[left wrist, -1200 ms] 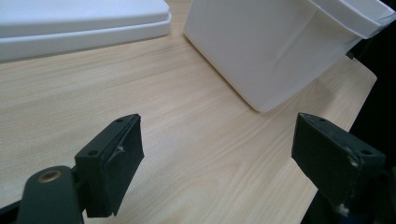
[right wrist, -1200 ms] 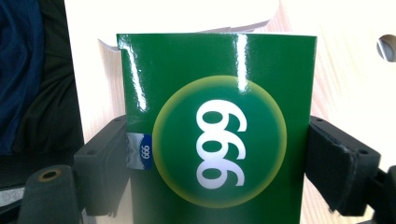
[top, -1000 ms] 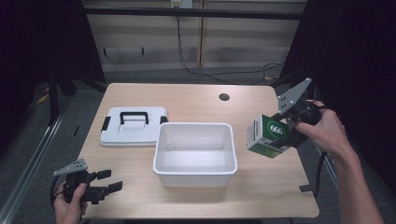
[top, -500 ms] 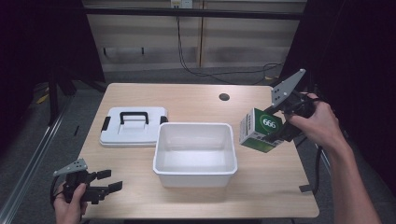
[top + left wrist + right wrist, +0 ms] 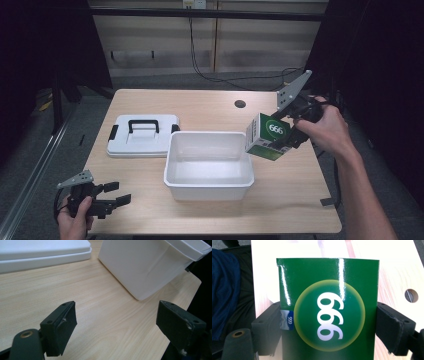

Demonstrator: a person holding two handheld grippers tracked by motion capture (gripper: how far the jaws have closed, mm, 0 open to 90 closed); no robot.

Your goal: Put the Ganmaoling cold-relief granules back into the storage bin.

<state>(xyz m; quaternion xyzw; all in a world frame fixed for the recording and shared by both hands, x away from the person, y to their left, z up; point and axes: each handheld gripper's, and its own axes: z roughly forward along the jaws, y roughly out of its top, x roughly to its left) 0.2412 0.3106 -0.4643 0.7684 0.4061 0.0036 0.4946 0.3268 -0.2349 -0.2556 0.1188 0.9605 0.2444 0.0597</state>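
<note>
**Carton Carried to the Bin Rim; Left Gripper Idle**

Since the earlier frames, the green carton is seen to have been carried leftward and slightly upward by the right gripper. It is now held in the air, tilted, with its lower left corner over the right rim of the white bin. Earlier it was well to the right of the bin, over bare table. No shift is seen in the left gripper, which is held low over the near left corner of the table.

From this it is judged that the carton is being transferred into the bin, that the carry is nearly complete, and that lowering and release remain to be done. The bin is seen to be empty. The white lid with its black handle lies flat on the table just beside the bin's left side, so the opening is unobstructed.

In the right gripper view, the grasp is confirmed: the fingers are closed against the two side faces of the carton, with the "666" roundel centred between them. This contact cannot be made out in the high view, where the hand is in the way.

In the left gripper view, the fingers are shown spread wide with nothing between them, above bare wood. The bin's outer wall and the lid's edge are seen ahead of them.
</note>
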